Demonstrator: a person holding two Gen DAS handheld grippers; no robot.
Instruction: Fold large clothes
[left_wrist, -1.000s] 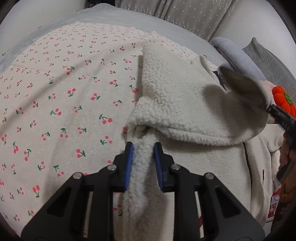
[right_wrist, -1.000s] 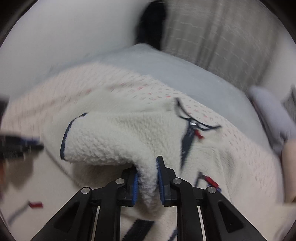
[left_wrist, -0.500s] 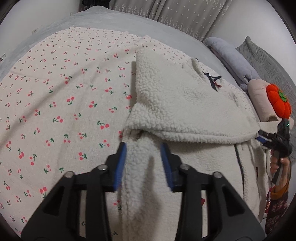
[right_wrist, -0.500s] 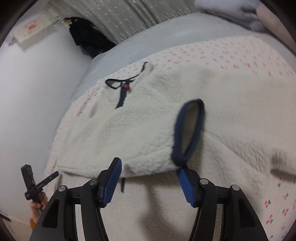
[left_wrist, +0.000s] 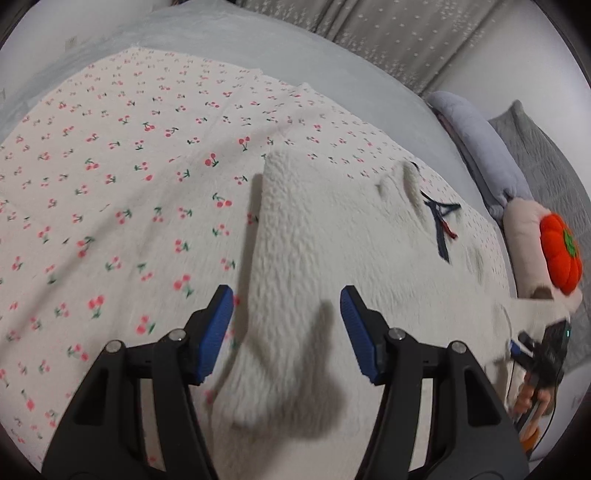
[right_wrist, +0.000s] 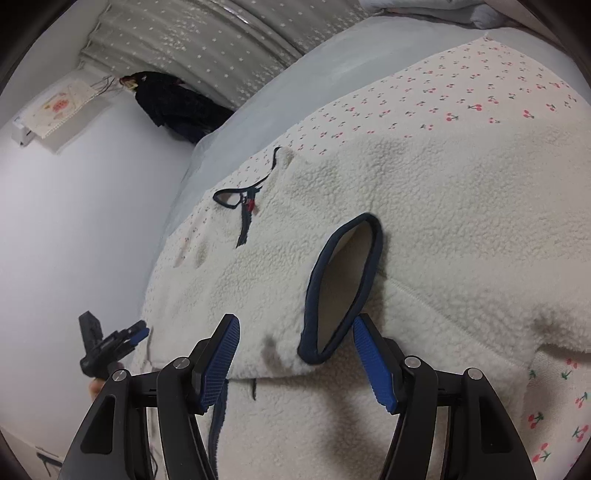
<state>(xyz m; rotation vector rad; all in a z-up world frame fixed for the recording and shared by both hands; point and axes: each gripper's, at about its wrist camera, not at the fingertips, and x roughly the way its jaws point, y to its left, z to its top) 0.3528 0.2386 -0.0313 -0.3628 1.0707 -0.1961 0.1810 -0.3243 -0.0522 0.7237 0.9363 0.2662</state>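
Low in each wrist view the claws stand apart with nothing pinched: the left gripper (left_wrist: 286, 334), its jaws opening, frames the fleece (left_wrist: 332, 236), and the right gripper (right_wrist: 295, 363) is spread beside the navy cuff (right_wrist: 341, 284) (sleeve laid across the body, likely a fold just set down). Beyond, the fleece lies mid-frame on the cherry sheet (left_wrist: 110, 166), with pillows (left_wrist: 476, 140) at upper right.
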